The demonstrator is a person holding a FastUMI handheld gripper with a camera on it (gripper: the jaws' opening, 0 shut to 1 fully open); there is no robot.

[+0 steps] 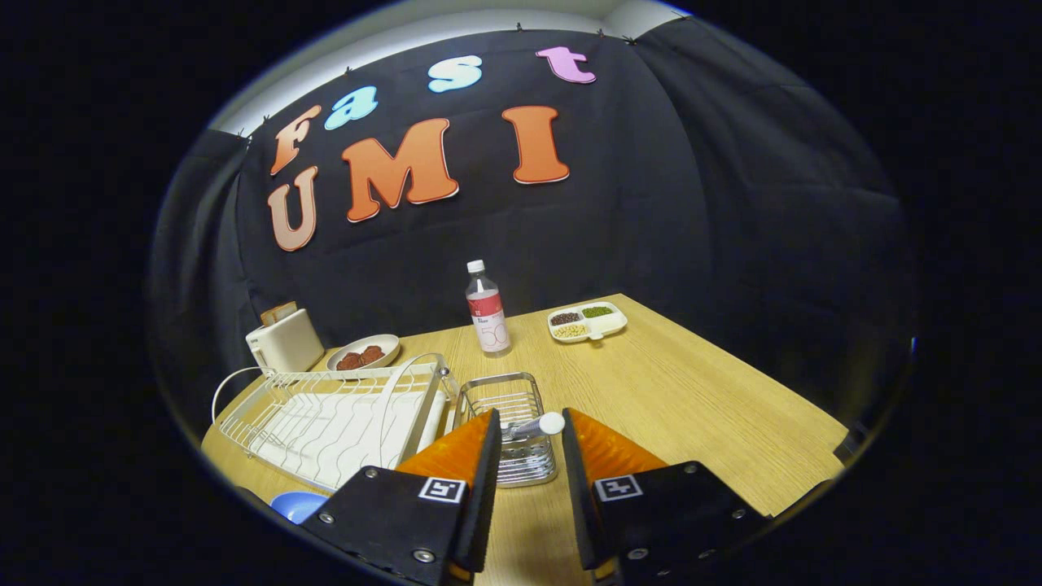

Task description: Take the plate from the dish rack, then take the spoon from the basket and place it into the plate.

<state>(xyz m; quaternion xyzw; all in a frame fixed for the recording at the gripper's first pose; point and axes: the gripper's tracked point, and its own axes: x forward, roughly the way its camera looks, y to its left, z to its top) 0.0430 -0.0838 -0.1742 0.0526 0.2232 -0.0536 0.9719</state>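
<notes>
My gripper (529, 419) is open, and its fingers reach over the near side of a small metal wire basket (505, 403). The spoon (539, 425) stands in that basket, and its pale handle end lies in the gap between my fingertips, touching neither that I can see. A white wire dish rack (326, 415) stands just left of the basket, and no plate stands in it. A blue plate (297, 505) lies on the table in front of the rack, beside my left finger and mostly hidden.
On the wooden table (692, 407) beyond the basket stands a plastic bottle (487, 309). A divided white tray of beans (588, 321) sits behind it to the right. A toaster (283, 340) and a bowl of reddish food (364, 353) sit behind the rack.
</notes>
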